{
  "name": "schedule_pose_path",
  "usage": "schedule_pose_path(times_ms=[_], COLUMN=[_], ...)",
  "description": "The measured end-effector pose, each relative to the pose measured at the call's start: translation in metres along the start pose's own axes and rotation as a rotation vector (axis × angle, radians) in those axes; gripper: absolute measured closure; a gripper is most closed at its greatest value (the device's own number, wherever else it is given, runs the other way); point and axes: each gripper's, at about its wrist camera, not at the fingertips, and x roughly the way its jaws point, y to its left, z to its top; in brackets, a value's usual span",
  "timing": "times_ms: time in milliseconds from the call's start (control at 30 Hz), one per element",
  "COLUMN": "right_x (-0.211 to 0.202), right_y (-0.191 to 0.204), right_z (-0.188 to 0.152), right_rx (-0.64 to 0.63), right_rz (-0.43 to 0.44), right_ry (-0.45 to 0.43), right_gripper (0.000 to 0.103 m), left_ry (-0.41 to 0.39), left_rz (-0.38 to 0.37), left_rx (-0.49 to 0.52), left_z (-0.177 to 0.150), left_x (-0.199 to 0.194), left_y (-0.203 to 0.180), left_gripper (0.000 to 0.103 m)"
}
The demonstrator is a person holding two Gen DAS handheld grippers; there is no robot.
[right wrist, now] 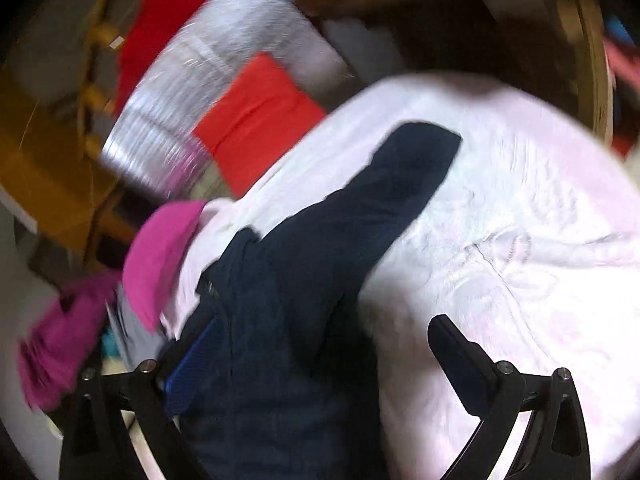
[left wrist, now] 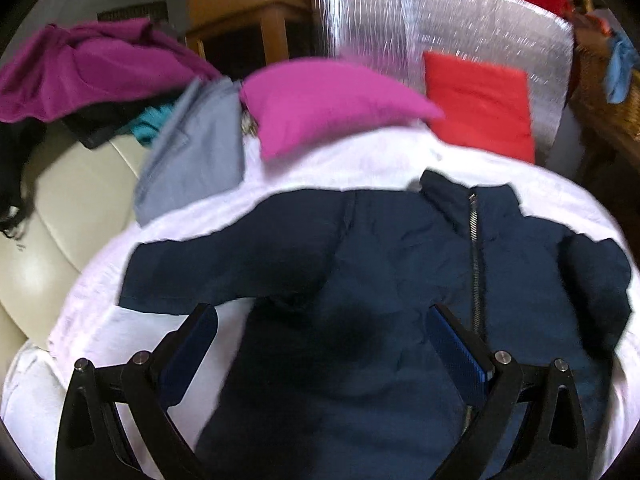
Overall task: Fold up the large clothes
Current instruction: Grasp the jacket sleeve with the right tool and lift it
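Jacket (left wrist: 380,280) zipper (left wrist: 475,264) shows only from left gripper (left wrist: 322,344); both grippers (right wrist: 320,356) gape wide, empty.

White quilted cover (left wrist: 344,164) spread beneath, pale pink tint in right wrist view. Magenta folded cloth (left wrist: 328,100) at far edge, beside red folded cloth (left wrist: 480,108) lying on silver reflective sheet (left wrist: 400,20). Grey garment (left wrist: 192,152) draped left of magenta cloth. Purple garment (left wrist: 88,68) heaped farther left above cream cushion (left wrist: 72,208). Wooden furniture (left wrist: 244,4) behind. Wicker basket (left wrist: 600,88) at right, blue cloth (left wrist: 620,68) hanging on it.
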Motion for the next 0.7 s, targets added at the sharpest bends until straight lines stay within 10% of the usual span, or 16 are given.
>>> schedule_pose_path(times_ms=[467,567,700], right_x=[0.134,0.14,0.118], right_y=[-0.077,-0.071,-0.025], right_z=[0.07,0.073,0.07], right_rx=[0.289,0.301,0.156], right_rz=[0.008,0.0,0.022], right_ry=[0.034,0.024,-0.039], right_gripper=[0.036,0.061,0.064], left_ry=[-0.036,-0.063,-0.096], left_rz=[0.081,0.082,0.103], left_rx=[0.072,0.059,0.039], left_z=[0.006,0.012,0.021], left_x=[0.06,0.054,0.047], left_y=[-0.012,-0.007,0.005], left_gripper=[0.0,0.0,0.0])
